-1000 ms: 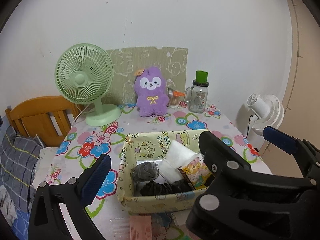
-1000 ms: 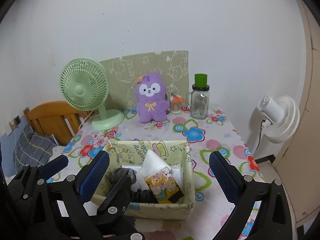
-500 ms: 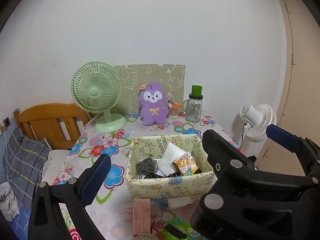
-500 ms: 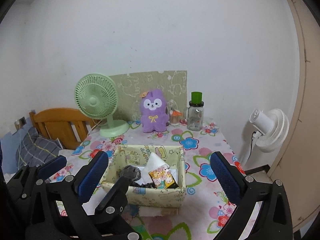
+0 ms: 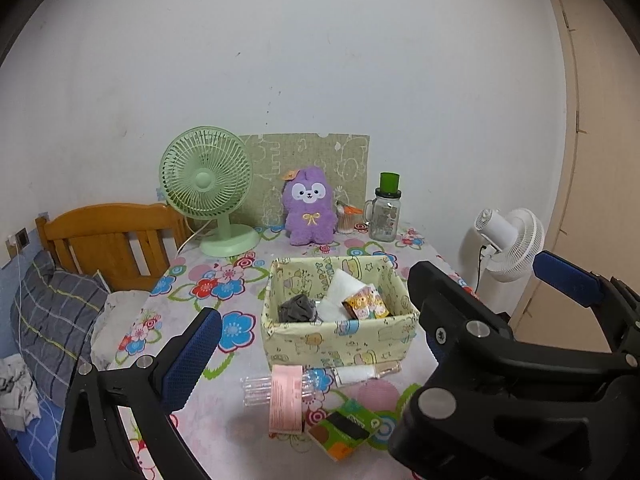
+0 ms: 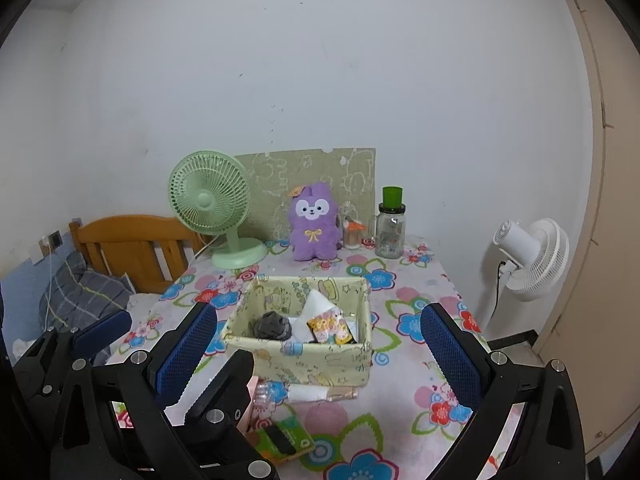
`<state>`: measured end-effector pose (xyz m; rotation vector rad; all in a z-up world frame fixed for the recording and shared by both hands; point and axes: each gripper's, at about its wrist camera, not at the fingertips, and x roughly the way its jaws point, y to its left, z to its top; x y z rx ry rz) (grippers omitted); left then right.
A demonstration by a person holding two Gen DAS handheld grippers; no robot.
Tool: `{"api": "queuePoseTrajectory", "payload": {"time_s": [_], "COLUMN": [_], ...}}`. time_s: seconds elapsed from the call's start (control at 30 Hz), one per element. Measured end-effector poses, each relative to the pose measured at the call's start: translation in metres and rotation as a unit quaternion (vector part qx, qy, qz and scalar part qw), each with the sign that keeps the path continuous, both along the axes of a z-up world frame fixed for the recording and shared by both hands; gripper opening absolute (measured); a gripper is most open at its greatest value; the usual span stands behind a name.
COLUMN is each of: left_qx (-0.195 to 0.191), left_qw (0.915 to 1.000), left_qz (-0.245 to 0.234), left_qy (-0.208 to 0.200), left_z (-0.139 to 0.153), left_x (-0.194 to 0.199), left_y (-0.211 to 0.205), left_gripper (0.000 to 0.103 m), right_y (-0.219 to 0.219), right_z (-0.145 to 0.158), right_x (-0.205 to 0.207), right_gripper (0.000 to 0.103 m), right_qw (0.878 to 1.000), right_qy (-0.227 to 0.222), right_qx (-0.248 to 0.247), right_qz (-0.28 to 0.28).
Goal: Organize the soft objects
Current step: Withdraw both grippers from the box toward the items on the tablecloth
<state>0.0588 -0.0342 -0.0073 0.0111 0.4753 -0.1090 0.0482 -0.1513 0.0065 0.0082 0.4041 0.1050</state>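
Note:
A yellow-green patterned fabric basket [image 5: 336, 340] [image 6: 296, 360] stands mid-table. In it lie a balled grey cloth [image 5: 296, 308] [image 6: 272, 326], a white cloth [image 5: 340, 292] and a colourful packet [image 5: 366, 300] [image 6: 330, 328]. A purple plush toy [image 5: 308, 208] [image 6: 314, 224] sits upright by the back wall. My left gripper [image 5: 320, 360] is open and empty, held back from the basket. My right gripper [image 6: 320, 352] is open and empty too, close beside the left. The two overlap, and black right-gripper fingers [image 5: 452, 320] hide most of the left gripper's right finger.
On the floral tablecloth [image 5: 192, 280] in front of the basket lie a pink card on clear plastic [image 5: 286, 396], a white tube [image 5: 360, 372] and a green-orange packet [image 5: 344, 432]. A green fan [image 5: 208, 196] and a glass jar [image 5: 386, 212] stand at the back. A white fan [image 5: 512, 240] stands right, a wooden headboard [image 5: 108, 236] left.
Both grippers have drawn back and up from the basket, which now looks smaller. The card, tube and packet at the table's front have come into view. Both grippers stay open.

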Motion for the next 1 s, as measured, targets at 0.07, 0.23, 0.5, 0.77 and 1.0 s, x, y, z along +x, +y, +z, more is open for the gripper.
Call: {"api": "queuePoseTrajectory", "payload": {"time_s": [0.07, 0.23, 0.5, 0.77, 1.0], "left_qx": [0.000, 0.000, 0.007, 0.003, 0.009], "left_qw": [1.0000, 1.0000, 1.0000, 0.9996, 0.9986], "left_qz": [0.000, -0.005, -0.004, -0.018, -0.019], "left_qy": [0.000, 0.004, 0.002, 0.024, 0.048], "left_z": [-0.003, -0.014, -0.037, -0.061, -0.087], "left_x": [-0.004, -0.008, -0.007, 0.006, 0.020], "left_y": [0.001, 0.004, 0.005, 0.005, 0.005], "left_gripper": [0.103, 0.103, 0.103, 0.103, 0.103], "right_y": [0.001, 0.003, 0.006, 0.006, 0.007], "right_z": [-0.004, -0.016, -0.039, -0.065, -0.091], "right_x": [-0.005, -0.010, -0.007, 0.007, 0.023], "right_gripper": [0.103, 0.103, 0.103, 0.103, 0.103], "right_qw": [1.000, 1.000, 1.000, 0.999, 0.998], "right_qy": [0.000, 0.009, 0.023, 0.039, 0.055], "right_qx": [0.001, 0.003, 0.005, 0.007, 0.004], "right_qz": [-0.002, -0.002, 0.003, -0.003, -0.004]}}
